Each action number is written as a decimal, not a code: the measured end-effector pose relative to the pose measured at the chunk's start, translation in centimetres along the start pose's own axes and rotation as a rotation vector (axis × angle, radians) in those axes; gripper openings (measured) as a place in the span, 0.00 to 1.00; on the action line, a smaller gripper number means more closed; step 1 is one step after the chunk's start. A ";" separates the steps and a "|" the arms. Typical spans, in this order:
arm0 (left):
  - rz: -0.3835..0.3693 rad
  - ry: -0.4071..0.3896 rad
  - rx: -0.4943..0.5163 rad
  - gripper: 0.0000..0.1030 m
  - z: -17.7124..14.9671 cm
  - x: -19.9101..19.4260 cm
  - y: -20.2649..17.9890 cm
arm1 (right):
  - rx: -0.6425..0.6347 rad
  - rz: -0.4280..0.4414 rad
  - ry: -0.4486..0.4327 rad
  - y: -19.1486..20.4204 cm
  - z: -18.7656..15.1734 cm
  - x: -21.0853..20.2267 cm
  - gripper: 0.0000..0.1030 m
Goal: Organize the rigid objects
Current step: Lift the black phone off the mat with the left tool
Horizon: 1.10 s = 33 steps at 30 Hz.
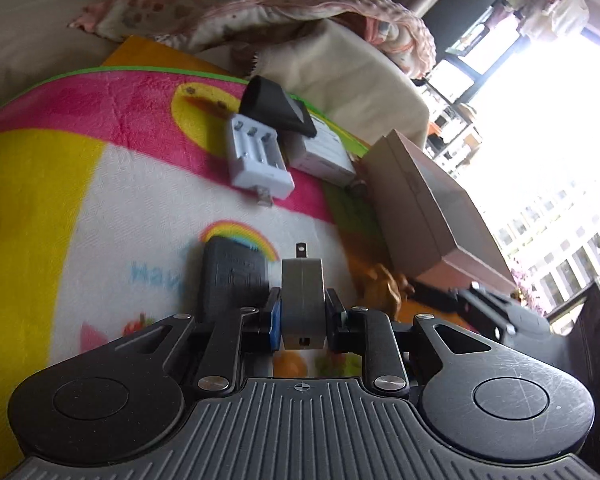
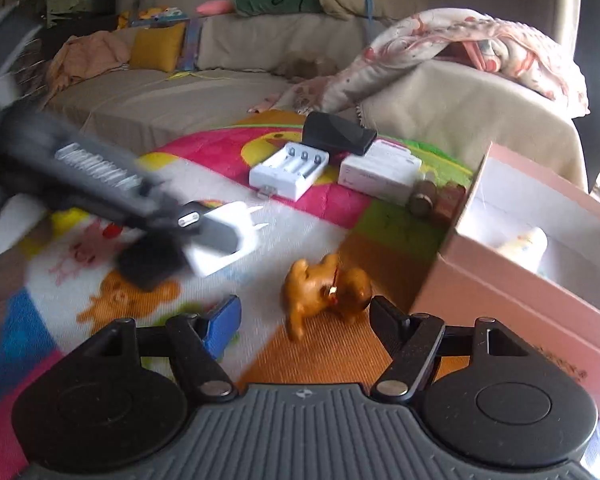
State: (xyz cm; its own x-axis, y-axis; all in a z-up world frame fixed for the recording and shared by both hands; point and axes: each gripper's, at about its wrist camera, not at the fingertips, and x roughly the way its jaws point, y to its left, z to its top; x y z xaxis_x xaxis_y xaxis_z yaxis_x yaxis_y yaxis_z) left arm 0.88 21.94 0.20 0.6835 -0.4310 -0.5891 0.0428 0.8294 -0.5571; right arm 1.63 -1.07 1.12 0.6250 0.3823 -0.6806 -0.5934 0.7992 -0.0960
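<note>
So here's where we're at: our left gripper is clamped on a white plug adapter, pinched right between the two fingers with its metal prongs pointing forward, away from the camera. From the right wrist view that same adapter hangs above the colourful play mat, off to the left and blurry, with the left gripper wrapped around it. A dark charger block lies on the mat just beside the adapter, on its left.

Our right gripper is spread wide with nothing in it. The little brown dog figurine lies on the mat right ahead of the fingertips, roughly between them but not touched.

The pink box is open, just right of the dog, with something pale inside that we can't make out. Further back there's a white battery charger, a black case behind it, and a white carton next to those, all near each other. A couple of small round brown things sit between the carton and the box, too blurry to name.
</note>
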 end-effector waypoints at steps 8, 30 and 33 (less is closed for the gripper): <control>0.131 0.016 0.323 0.29 -2.4 0.1 -5.3 | 0.000 -0.056 0.025 -2.0 -0.9 -1.4 0.45; 0.328 -0.121 0.145 0.31 -0.3 -3.8 -3.5 | -0.051 0.223 -0.089 0.3 -3.1 -8.0 0.79; 0.344 -0.106 0.087 0.31 -0.1 -3.1 -2.6 | -0.089 0.232 -0.066 2.2 -2.8 -6.3 0.79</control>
State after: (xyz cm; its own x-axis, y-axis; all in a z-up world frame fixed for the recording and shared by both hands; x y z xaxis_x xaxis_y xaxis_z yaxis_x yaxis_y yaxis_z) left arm -1.40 21.04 3.41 0.7400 -0.0866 -0.6670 -0.1440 0.9483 -0.2828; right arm -5.02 -3.04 3.18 0.4965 0.5825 -0.6435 -0.7655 0.6433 -0.0083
